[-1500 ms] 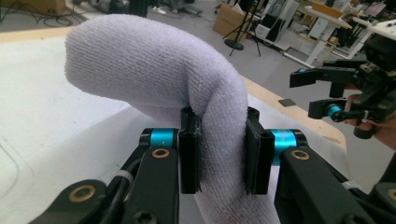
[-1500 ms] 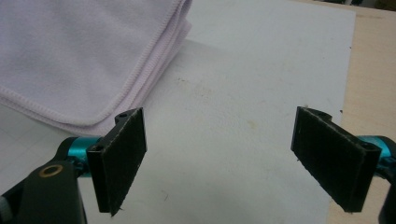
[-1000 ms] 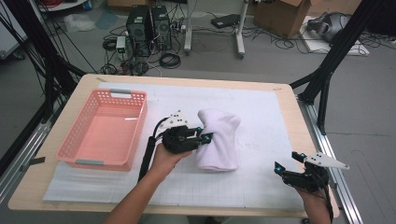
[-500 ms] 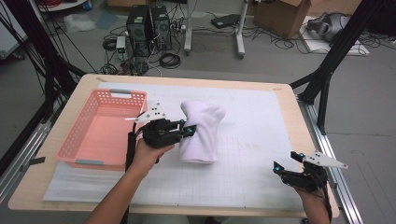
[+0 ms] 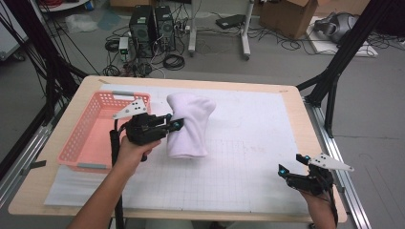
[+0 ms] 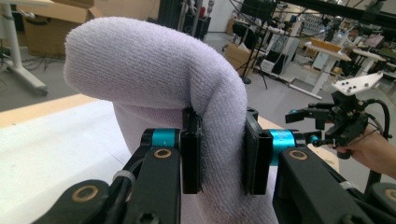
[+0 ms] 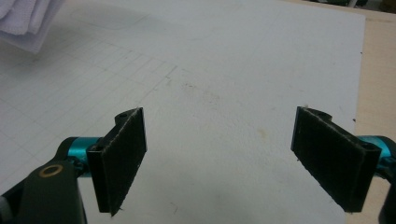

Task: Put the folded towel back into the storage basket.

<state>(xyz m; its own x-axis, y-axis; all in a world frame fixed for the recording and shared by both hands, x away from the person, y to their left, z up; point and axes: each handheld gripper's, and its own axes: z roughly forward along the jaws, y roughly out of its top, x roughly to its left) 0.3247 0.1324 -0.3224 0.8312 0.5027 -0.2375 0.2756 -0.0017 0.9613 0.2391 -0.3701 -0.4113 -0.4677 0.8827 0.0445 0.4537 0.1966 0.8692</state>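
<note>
The white towel [image 5: 189,125] has been carried leftward, now hanging beside the pink basket [image 5: 90,138] above the bench [image 5: 267,157]. It is pinched by the left claw [image 5: 175,125] through a thick fold; soft, light, floppy. The right claw [image 5: 286,172] is held wide, empty.

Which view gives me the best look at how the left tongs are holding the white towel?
The left gripper view: the left tongs pinch a thick fold of the white towel squarely between both pads. The high view shows the whole towel lifted beside the pink basket, but not the pinch. The right gripper view catches just a corner.
</note>
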